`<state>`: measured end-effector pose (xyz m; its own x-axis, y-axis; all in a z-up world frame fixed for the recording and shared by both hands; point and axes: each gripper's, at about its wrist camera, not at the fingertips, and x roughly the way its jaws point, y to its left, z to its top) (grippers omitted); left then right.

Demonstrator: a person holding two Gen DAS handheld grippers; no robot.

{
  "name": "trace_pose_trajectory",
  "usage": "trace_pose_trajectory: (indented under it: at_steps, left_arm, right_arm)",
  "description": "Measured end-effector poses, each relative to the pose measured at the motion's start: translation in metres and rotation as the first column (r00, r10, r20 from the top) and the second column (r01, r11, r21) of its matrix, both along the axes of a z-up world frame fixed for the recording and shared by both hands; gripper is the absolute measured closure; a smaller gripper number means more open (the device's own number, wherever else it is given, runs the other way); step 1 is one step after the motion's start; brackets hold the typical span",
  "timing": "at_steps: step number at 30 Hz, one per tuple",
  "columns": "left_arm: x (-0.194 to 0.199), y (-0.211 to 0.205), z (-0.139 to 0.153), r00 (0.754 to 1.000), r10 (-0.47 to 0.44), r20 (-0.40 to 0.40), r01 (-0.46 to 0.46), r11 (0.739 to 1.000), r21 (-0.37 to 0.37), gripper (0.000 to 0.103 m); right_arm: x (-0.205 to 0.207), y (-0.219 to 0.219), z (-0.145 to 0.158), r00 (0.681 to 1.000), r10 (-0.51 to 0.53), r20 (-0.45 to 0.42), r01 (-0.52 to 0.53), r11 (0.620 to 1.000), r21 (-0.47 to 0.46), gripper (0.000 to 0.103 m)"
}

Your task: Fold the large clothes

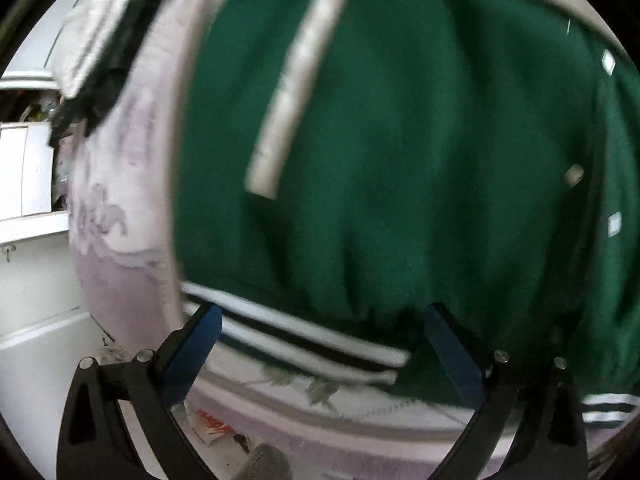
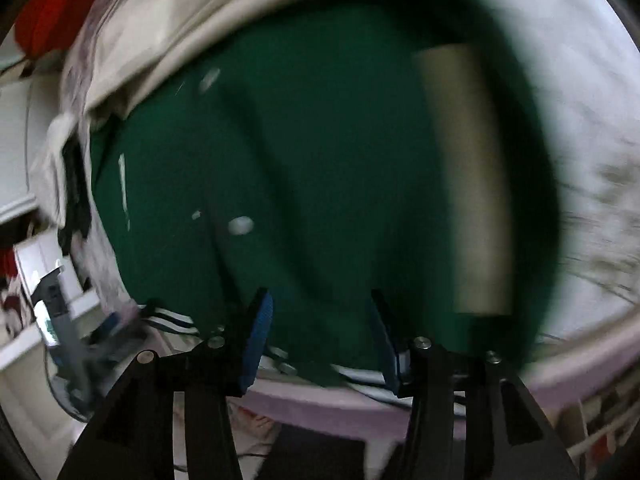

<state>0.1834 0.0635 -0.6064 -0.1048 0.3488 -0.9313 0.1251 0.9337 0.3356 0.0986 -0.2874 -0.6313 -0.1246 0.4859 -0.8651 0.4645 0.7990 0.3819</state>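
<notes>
no readable text in either view. motion blur smears everything. the dark green fabric jacket (image 1: 400,152) carries pale strips and small white patches, none legible. red-orange print on a white wrapper on the floor (image 1: 212,428) is unreadable too.

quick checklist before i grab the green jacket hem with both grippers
1. Green jacket spread on the bed cover: ok.
2. Striped hem in view near the fingers: ok.
3. Left hand-held gripper open and empty: ok.
4. Right hand-held gripper open, nothing pinched: ok.
5. Hem between the right jaws: cannot tell, blurred.
6. Sleeves lying flat: cannot tell, out of frame.
</notes>
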Motion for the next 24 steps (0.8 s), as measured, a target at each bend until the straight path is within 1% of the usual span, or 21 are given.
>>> trace_pose_trajectory:
  at_steps: [2, 3, 4, 5, 6, 7, 9, 10, 12, 14, 15, 17, 18, 19, 20, 21, 22, 23, 24]
  left_arm:
    - [-0.002, 0.001, -0.008, 0.999, -0.005, 0.034, 0.005, 1.0, -0.008, 0.0]
    - [-0.002, 0.002, -0.01, 0.999, -0.006, 0.04, 0.006, 1.0, -0.02, 0.0]
    - [0.0, 0.003, -0.01, 0.999, -0.002, 0.04, 0.003, 0.999, -0.033, 0.0]
    - [0.001, 0.006, -0.01, 0.999, 0.002, 0.039, 0.0, 0.999, -0.048, 0.0]
    - [0.001, 0.01, -0.009, 0.999, 0.008, 0.039, -0.005, 0.998, -0.06, 0.0]
    - [0.0, 0.014, -0.009, 0.999, 0.023, 0.042, -0.019, 0.997, -0.08, 0.0]
    - [-0.002, 0.02, -0.009, 0.998, 0.035, 0.049, -0.03, 0.993, -0.111, 0.0]
    - [-0.003, 0.023, -0.008, 0.998, 0.042, 0.05, -0.035, 0.991, -0.125, 0.0]
    - [-0.005, 0.026, -0.008, 0.998, 0.045, 0.052, -0.037, 0.989, -0.144, 0.0]
    - [-0.007, 0.031, -0.008, 0.997, 0.045, 0.058, -0.035, 0.987, -0.159, 0.0]
    - [-0.007, 0.032, -0.008, 0.997, 0.043, 0.059, -0.033, 0.986, -0.164, 0.0]
    - [-0.008, 0.032, -0.006, 0.997, 0.044, 0.059, -0.033, 0.985, -0.171, 0.0]
    - [-0.008, 0.033, -0.003, 0.997, 0.041, 0.058, -0.03, 0.985, -0.172, 0.0]
    - [-0.009, 0.035, 0.002, 0.998, 0.037, 0.057, -0.027, 0.985, -0.172, 0.0]
    - [-0.009, 0.039, 0.009, 0.998, 0.032, 0.058, -0.022, 0.985, -0.171, 0.0]
    - [-0.01, 0.042, 0.02, 0.997, 0.026, 0.073, -0.013, 0.985, -0.175, 0.0]
    - [-0.011, 0.041, 0.033, 0.995, 0.017, 0.096, 0.0, 0.985, -0.173, 0.0]
    - [-0.011, 0.039, 0.046, 0.993, 0.009, 0.121, 0.012, 0.986, -0.167, 0.0]
    - [-0.01, 0.035, 0.056, 0.99, 0.004, 0.14, 0.019, 0.987, -0.161, 0.0]
  right_arm:
    - [0.014, 0.029, -0.022, 0.999, 0.052, -0.011, -0.053, 0.998, -0.024, 0.052]
    - [0.018, 0.041, -0.03, 0.995, 0.093, -0.031, -0.096, 0.992, -0.087, 0.052]
    - [0.019, 0.044, -0.03, 0.996, 0.085, -0.028, -0.088, 0.987, -0.136, 0.052]
    - [0.019, 0.047, -0.027, 0.997, 0.066, -0.031, -0.07, 0.982, -0.177, 0.056]
    - [0.019, 0.05, -0.02, 0.997, 0.072, -0.026, -0.076, 0.971, -0.228, 0.07]
    - [0.017, 0.05, -0.015, 0.998, 0.062, -0.015, -0.064, 0.97, -0.234, 0.101]
    - [0.011, 0.043, -0.004, 1.0, -0.01, -0.01, 0.008, 0.973, -0.23, 0.101]
    - [0.009, 0.04, 0.003, 0.999, -0.04, 0.006, 0.04, 0.977, -0.211, 0.101]
    - [0.009, 0.04, 0.024, 0.997, -0.055, 0.057, 0.065, 0.979, -0.192, 0.101]
    - [0.005, 0.041, 0.038, 0.994, -0.063, 0.089, 0.079, 0.981, -0.178, 0.101]
    - [0.005, 0.038, 0.038, 0.994, -0.062, 0.091, 0.078, 0.98, -0.183, 0.101]
    - [0.001, 0.04, 0.027, 0.994, -0.079, 0.071, 0.091, 0.979, -0.182, 0.101]
    - [0.002, 0.038, 0.018, 0.997, -0.063, 0.053, 0.072, 0.98, -0.185, 0.101]
    - [0.003, 0.025, 0.011, 0.998, -0.042, 0.037, 0.048, 0.983, -0.178, 0.1]
    - [0.004, 0.009, 0.005, 0.999, -0.04, 0.021, 0.043, 0.989, -0.14, 0.099]
    - [0.002, -0.002, 0.007, 0.998, -0.058, 0.005, 0.058, 0.994, -0.094, 0.097]
    - [0.0, -0.015, 0.013, 0.997, -0.075, -0.009, 0.075, 0.996, -0.049, 0.09]
    - [-0.002, -0.031, 0.024, 0.996, -0.092, -0.009, 0.091, 0.996, -0.014, 0.075]
    - [0.0, -0.042, 0.033, 0.995, -0.095, 0.004, 0.096, 0.995, -0.017, 0.062]
